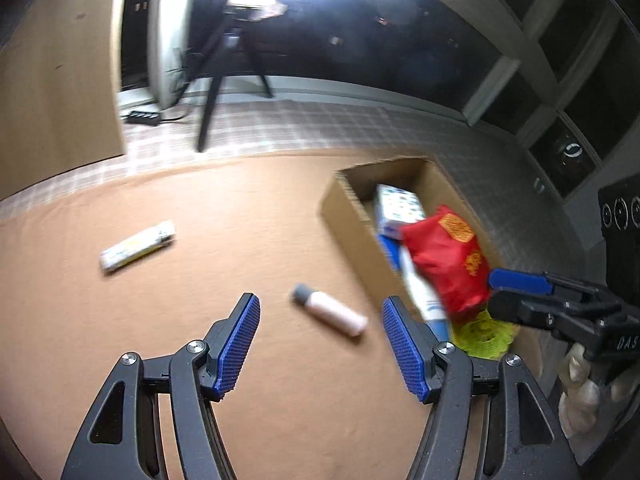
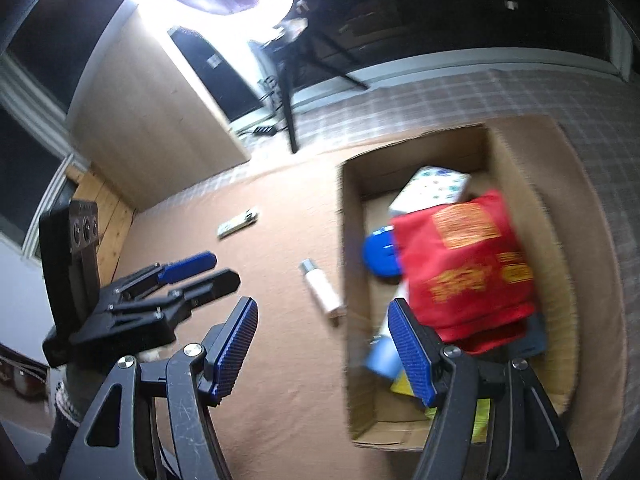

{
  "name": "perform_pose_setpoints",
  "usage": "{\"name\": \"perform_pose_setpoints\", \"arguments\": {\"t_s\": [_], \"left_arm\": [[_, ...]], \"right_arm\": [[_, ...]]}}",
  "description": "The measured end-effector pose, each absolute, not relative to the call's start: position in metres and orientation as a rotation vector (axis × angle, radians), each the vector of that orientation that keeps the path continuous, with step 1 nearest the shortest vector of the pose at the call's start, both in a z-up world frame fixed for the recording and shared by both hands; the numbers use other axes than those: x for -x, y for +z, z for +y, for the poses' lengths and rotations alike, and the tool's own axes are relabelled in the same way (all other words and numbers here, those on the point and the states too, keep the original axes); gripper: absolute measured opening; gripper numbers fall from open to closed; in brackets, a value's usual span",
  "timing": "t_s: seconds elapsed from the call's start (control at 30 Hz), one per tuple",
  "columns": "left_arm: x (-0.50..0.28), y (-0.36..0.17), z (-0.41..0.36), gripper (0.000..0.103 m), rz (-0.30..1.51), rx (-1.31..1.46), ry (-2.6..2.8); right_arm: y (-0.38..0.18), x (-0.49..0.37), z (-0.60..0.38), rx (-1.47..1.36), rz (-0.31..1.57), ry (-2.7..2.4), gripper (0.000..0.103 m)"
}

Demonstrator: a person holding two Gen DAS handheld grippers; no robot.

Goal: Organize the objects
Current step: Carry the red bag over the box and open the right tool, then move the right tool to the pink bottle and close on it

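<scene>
Red fabric pouch w/ gold print (image 2: 464, 272) is covering part of round blue lid (image 2: 380, 254) & white patterned carton (image 2: 432, 186); motion blur is smearing print, unreadable. Open brown cardboard box (image 2: 354, 280) near end is getting cut off behind right gripper (image 2: 324, 346).

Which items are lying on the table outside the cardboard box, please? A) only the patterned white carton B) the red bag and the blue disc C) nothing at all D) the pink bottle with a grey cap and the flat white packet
D: the pink bottle and the flat white packet lie on the table, left of the cardboard box, which holds the red bag.
</scene>
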State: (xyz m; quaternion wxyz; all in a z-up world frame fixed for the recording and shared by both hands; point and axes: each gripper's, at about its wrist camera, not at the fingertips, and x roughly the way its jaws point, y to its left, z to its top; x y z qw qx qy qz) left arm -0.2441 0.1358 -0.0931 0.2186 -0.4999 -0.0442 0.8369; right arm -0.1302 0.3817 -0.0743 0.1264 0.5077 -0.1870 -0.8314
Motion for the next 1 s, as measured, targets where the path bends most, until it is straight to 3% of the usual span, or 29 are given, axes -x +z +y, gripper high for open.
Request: {"name": "perform_pose_setpoints", "arguments": {"t_s": [0.33,0.77,1.0], "left_arm": [[0.221,-0.105,0.058,0.067,-0.232,1.417,2.352],[0.176,-0.115,-0.035,0.067,-0.345,1.428,2.386],[0.17,-0.115,-0.06,0.067,-0.379,1.425,2.386]], "right_arm": [[-0.098,0.16,0.313,-1.601,-0.422,-2.329,0.064],[-0.14,0.208,0.257,-1.847,-0.044,-2.399,0.064],[-0.155,0.217,0.253,-1.919,-0.035,-2.39,0.064]]}}
